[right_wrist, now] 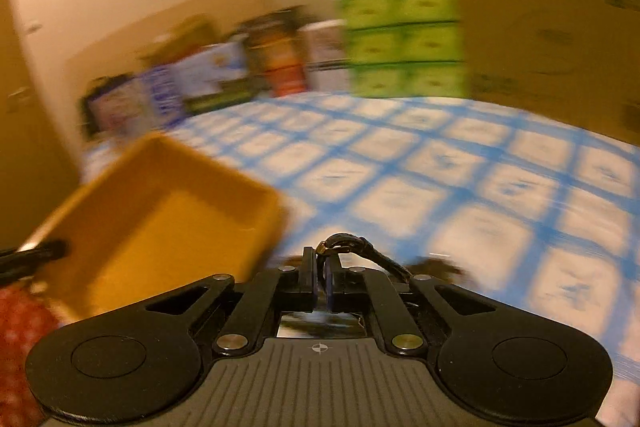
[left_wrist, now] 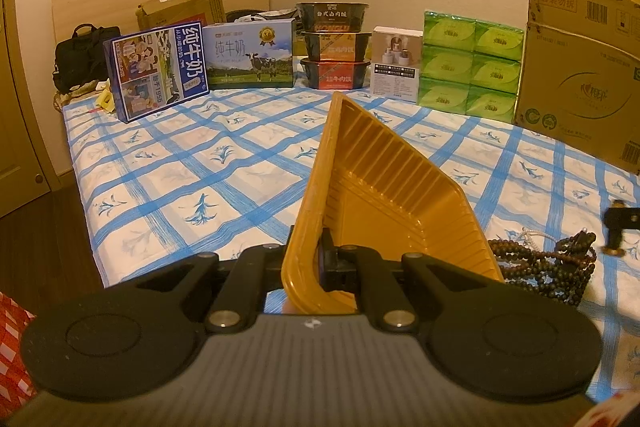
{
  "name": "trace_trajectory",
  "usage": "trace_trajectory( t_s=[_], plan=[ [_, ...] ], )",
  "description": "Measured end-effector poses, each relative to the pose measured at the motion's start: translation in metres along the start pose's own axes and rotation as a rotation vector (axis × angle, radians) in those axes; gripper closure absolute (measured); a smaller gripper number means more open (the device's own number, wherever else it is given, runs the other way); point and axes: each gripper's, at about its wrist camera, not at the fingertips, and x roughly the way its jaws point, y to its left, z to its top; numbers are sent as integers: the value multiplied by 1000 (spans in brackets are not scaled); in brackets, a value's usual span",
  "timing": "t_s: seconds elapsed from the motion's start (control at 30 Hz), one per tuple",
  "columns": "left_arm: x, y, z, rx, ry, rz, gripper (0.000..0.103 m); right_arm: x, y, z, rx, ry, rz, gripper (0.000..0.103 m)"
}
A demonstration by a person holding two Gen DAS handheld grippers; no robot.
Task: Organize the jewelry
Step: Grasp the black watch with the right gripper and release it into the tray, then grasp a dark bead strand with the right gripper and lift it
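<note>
My left gripper [left_wrist: 318,259] is shut on the near rim of a yellow plastic tray [left_wrist: 384,187] and holds it tilted above the bed. A pile of dark wooden bead strings [left_wrist: 548,267] lies on the sheet just right of the tray. The right gripper tip [left_wrist: 618,223] shows at the far right edge. In the blurred right wrist view, my right gripper [right_wrist: 320,271] is shut on a black strap with a gold buckle [right_wrist: 352,245]. The tray [right_wrist: 160,219] sits to its left, empty inside.
A blue-checked bed sheet [left_wrist: 200,167] covers the surface. Along the back stand milk cartons [left_wrist: 160,67], stacked food bowls [left_wrist: 334,45], a white box [left_wrist: 396,63], green tissue packs [left_wrist: 468,67] and a big cardboard box [left_wrist: 584,75]. A black bag [left_wrist: 80,55] sits far left.
</note>
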Motion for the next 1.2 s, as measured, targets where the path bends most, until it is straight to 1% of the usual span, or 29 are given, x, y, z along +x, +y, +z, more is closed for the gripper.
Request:
trace_trajectory(
  t_s=[0.17, 0.23, 0.33, 0.47, 0.53, 0.57, 0.6, 0.67, 0.77, 0.87, 1.13, 1.2],
  plan=[
    [-2, 1, 0, -6, 2, -4, 97, 22, 64, -3, -148, 46, 229, 100],
    [-2, 2, 0, -10, 3, -6, 97, 32, 86, -10, -209, 68, 298, 100],
    [-2, 3, -1, -17, 3, -6, 97, 49, 107, -22, -271, 105, 347, 100],
    [-2, 3, -1, -16, 3, -7, 97, 68, 113, -35, -270, 149, 368, 99],
    [-2, 3, -1, -15, 1, -8, 97, 72, 109, -39, -246, 147, 352, 96],
    [-2, 3, -1, -16, 1, -6, 97, 74, 107, -39, -229, 144, 350, 87],
    [-1, 3, 0, -17, 1, -8, 97, 72, 106, -39, -218, 136, 345, 68],
    [-1, 3, 0, -18, 1, -9, 97, 67, 102, -36, -207, 107, 332, 52],
    [0, 3, 0, -24, 6, -8, 97, 56, 97, -32, -194, 86, 293, 51],
    [0, 3, 0, -26, 6, -8, 97, 45, 83, -33, -189, 67, 227, 51],
    [0, 3, -1, -25, 6, -8, 97, 24, 18, -47, -116, 69, -17, 51],
    [0, 3, 0, -25, 5, -7, 97, 22, -1, -50, -87, 82, -81, 51]
  ],
)
